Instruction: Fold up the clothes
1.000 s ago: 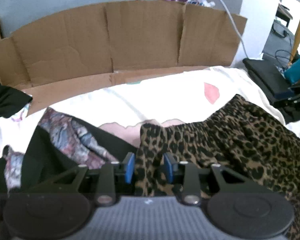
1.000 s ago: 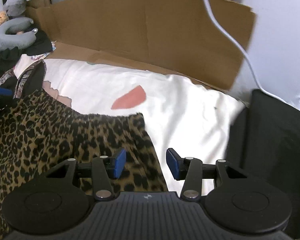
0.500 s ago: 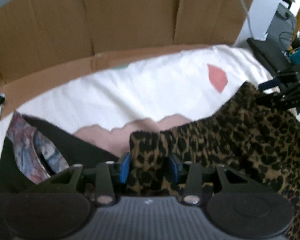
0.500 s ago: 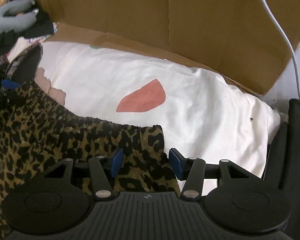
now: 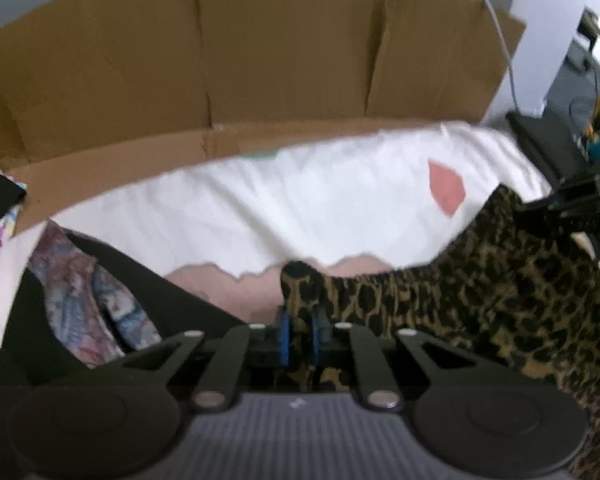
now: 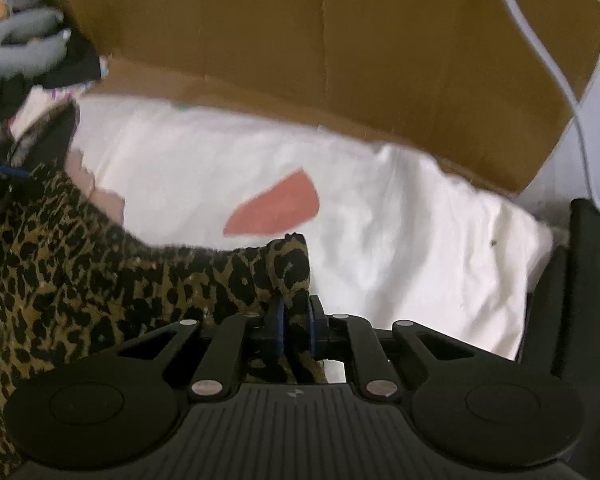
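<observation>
Across the near half of the white bed sheet (image 5: 300,208), the brown-and-black leopard-print fabric garment (image 5: 500,300) is lying spread, its gathered upper edge running side to side. Each top corner is bunching upward between blue pads. The left hand-held gripper (image 5: 299,336) is closing on the left corner, cloth already pinched between its pads; the right hand-held gripper (image 6: 296,330) is closing likewise on the right corner (image 6: 290,264), which is puckering into a small peak above the pads.

Judgement: holding both corners of one edge is giving control of the whole width, so that edge can be lifted and carried over as a straight fold line. Fold itself not yet begun; garment body is lying flat on the sheet.

Beside the left corner, a black garment with a grey-pink patterned lining (image 5: 84,300) is lying partly on the sheet, close to the leopard cloth but apart from the grip. A pink patch (image 6: 276,208) is showing on the sheet just beyond the right corner. A brown corrugated cardboard wall (image 5: 240,60) is standing behind the bed, a white cable (image 6: 548,60) hanging across it. Grey plush toy (image 6: 24,44) is sitting far left.
</observation>
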Demonstrator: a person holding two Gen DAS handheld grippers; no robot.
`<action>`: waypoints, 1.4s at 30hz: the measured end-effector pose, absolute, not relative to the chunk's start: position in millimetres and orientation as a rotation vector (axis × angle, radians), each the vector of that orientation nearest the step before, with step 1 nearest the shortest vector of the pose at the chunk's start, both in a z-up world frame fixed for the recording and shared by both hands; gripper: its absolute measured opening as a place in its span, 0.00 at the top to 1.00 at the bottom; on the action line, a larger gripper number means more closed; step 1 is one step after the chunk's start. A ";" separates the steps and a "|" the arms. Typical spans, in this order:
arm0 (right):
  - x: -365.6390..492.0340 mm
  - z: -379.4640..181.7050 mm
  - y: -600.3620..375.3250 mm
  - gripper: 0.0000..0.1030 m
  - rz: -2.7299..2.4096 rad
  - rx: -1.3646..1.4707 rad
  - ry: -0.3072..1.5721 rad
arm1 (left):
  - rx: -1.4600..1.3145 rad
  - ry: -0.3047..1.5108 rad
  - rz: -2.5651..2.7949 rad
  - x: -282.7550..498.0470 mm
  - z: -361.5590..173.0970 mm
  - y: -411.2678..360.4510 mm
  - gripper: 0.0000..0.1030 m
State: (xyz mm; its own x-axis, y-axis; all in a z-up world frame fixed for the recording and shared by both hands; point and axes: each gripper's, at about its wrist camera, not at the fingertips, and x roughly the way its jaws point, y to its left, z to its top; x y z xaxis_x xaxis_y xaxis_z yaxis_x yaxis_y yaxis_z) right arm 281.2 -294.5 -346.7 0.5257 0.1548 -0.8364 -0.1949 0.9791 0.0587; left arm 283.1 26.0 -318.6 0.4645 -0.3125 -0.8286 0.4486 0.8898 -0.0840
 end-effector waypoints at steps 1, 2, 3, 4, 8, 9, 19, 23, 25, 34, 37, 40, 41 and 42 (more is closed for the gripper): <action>280.2 -342.9 -294.9 0.91 0.203 -0.039 0.979 | 0.152 0.968 -0.465 282.7 -315.1 26.5 0.90; 279.2 -339.4 -294.6 0.91 0.193 -0.039 0.962 | 0.151 0.953 -0.461 282.3 -311.6 27.0 0.90; 278.3 -336.1 -293.7 0.91 0.182 -0.041 0.946 | 0.150 0.938 -0.456 282.0 -308.1 27.5 0.90; 278.4 -333.7 -292.6 0.91 0.171 -0.047 0.932 | 0.149 0.924 -0.452 281.7 -304.6 27.9 0.90; 283.0 -328.4 -287.9 0.91 0.118 -0.083 0.888 | 0.161 0.871 -0.430 285.1 -294.3 21.8 0.90; 285.8 -328.7 -288.3 0.91 0.103 -0.083 0.885 | 0.167 0.860 -0.424 286.6 -293.5 19.0 0.90; 300.9 -369.3 -291.3 0.56 -0.001 -0.033 0.981 | 0.258 0.970 -0.352 304.6 -335.6 -6.9 0.60; 287.7 -360.6 -290.3 0.51 0.021 -0.056 0.949 | 0.269 0.936 -0.364 292.8 -328.3 -3.7 0.49; 280.2 -350.5 -290.4 0.51 0.028 -0.050 0.923 | 0.267 0.917 -0.355 286.9 -321.9 0.3 0.49; 226.8 -311.4 -281.5 0.51 0.140 -0.009 0.877 | 0.215 0.877 -0.367 234.4 -288.0 28.4 0.46; 204.7 -303.9 -274.7 0.51 0.181 0.017 0.889 | 0.186 0.889 -0.348 215.2 -281.2 48.1 0.46; 181.5 -299.2 -267.4 0.51 0.200 0.025 0.904 | 0.182 0.901 -0.309 193.7 -277.4 69.0 0.46; 173.5 -298.7 -265.7 0.51 0.201 0.034 0.912 | 0.191 0.903 -0.294 185.9 -276.7 75.6 0.46; 166.0 -299.0 -265.5 0.51 0.203 0.059 0.928 | 0.198 0.909 -0.283 178.3 -276.8 82.6 0.46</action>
State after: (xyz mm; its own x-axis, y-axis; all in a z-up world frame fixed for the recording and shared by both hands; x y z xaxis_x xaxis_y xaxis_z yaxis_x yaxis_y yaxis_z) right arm 166.0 -265.5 -299.0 0.5822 0.1994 -0.7883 -0.1484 0.9792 0.1381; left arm 178.3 82.6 -276.8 0.5819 -0.1572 -0.7979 0.3233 0.9450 0.0495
